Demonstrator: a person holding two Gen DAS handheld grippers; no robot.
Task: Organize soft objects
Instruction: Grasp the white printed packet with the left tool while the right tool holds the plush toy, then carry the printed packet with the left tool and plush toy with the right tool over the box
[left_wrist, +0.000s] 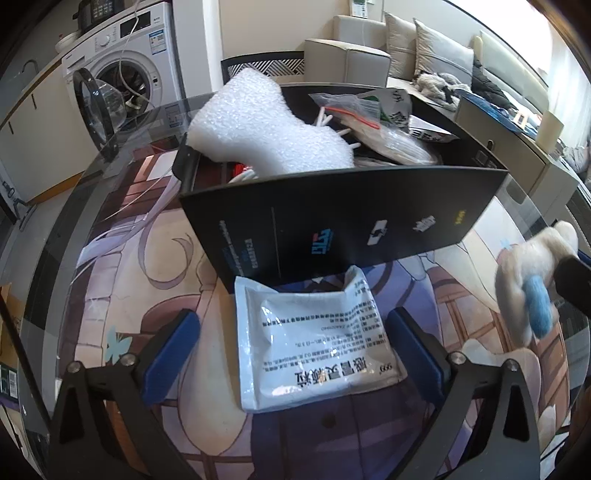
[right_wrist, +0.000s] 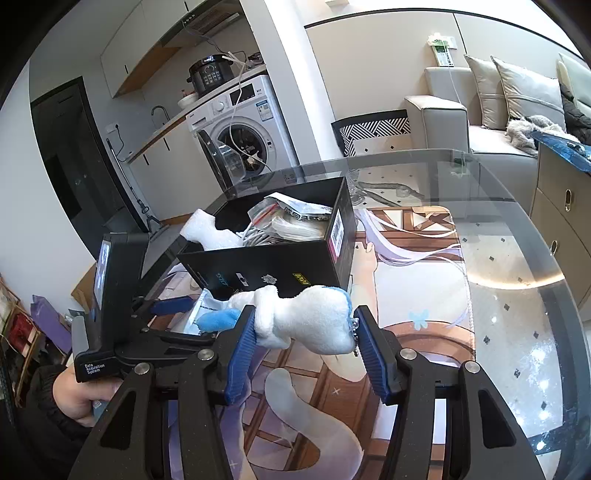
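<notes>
The left gripper (left_wrist: 291, 354) stands wide apart over a white sachet (left_wrist: 314, 339) lying flat on the printed mat (left_wrist: 122, 295), its blue pads either side of the packet without pressing it; the sachet bears Chinese print and "999". Just beyond it sits the black box (left_wrist: 343, 214), with small logos on its wall and holding white foam (left_wrist: 266, 125) and plastic bags (left_wrist: 354, 110). The right gripper (right_wrist: 304, 332) is clamped on a white plush toy (right_wrist: 310, 321) with blue parts, held above the mat. The left device reads "Data Acquisition System".
</notes>
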